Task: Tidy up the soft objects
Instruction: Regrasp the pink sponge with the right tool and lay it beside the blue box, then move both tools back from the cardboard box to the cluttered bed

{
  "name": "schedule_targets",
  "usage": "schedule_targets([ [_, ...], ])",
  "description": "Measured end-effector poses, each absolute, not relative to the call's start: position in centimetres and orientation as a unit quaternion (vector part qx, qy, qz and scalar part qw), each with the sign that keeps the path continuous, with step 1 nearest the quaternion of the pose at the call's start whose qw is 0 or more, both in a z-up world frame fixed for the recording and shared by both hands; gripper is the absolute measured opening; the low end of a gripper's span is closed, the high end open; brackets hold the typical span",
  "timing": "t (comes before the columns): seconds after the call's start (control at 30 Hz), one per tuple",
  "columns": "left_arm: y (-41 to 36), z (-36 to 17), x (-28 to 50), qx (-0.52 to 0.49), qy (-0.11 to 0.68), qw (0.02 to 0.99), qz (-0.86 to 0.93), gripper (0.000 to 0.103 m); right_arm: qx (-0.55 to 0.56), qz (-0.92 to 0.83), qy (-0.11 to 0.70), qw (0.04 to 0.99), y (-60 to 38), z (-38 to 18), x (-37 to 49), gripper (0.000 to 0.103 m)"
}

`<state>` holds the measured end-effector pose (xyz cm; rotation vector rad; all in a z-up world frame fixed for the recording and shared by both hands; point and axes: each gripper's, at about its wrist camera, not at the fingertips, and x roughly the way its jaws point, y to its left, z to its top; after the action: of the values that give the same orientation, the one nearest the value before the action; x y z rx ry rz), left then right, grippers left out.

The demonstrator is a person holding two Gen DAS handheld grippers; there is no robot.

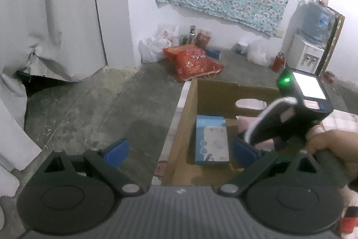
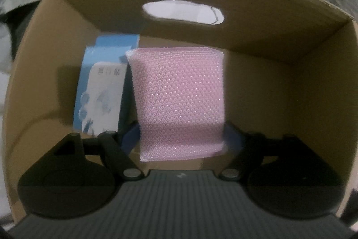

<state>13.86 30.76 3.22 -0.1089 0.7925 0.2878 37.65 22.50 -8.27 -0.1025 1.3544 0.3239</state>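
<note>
One pink mesh sponge [image 2: 179, 100] sits clamped between the right tongs [image 2: 182, 133], long axis pointing down into the cardboard box [image 2: 290, 104], just right of the blue packet [image 2: 100, 89] near the box's left wall. Left tongs [image 1: 179, 149] wide, empty, above the box's left edge.

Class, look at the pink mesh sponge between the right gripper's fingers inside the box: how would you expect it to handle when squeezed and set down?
The pink sponge probably squashes easily: its sides pinch inward where the right gripper holds it. Its knobbly mesh likely grips rather than slips. Flat and rectangular, it seems unlikely to roll in the box.
</note>
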Motion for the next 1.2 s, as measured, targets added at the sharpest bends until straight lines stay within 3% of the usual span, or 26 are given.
schedule_targets([
  [0.4,31.4,4.1,12.4,-0.062,0.382,0.908,0.162,0.099,-0.058,0.153,0.617,0.770,24.3,-7.9,37.0,0.086],
  [0.67,30.7,6.0,10.9,-0.060,0.361,0.914,0.177,0.099,-0.042,0.221,0.560,0.797,21.0,-2.9,33.8,0.088],
  [0.87,28.1,8.6,7.9,-0.062,0.318,0.933,0.156,0.099,-0.010,0.284,0.485,0.827,13.1,3.4,27.7,0.090],
  [1.03,24.5,10.2,5.2,-0.070,0.295,0.946,0.117,0.099,0.032,0.313,0.409,0.857,3.0,7.4,21.0,0.102],
  [1.2,20.4,10.4,2.8,-0.105,0.294,0.950,0.021,0.099,0.031,0.259,0.333,0.906,-9.1,9.6,12.6,0.102],
])
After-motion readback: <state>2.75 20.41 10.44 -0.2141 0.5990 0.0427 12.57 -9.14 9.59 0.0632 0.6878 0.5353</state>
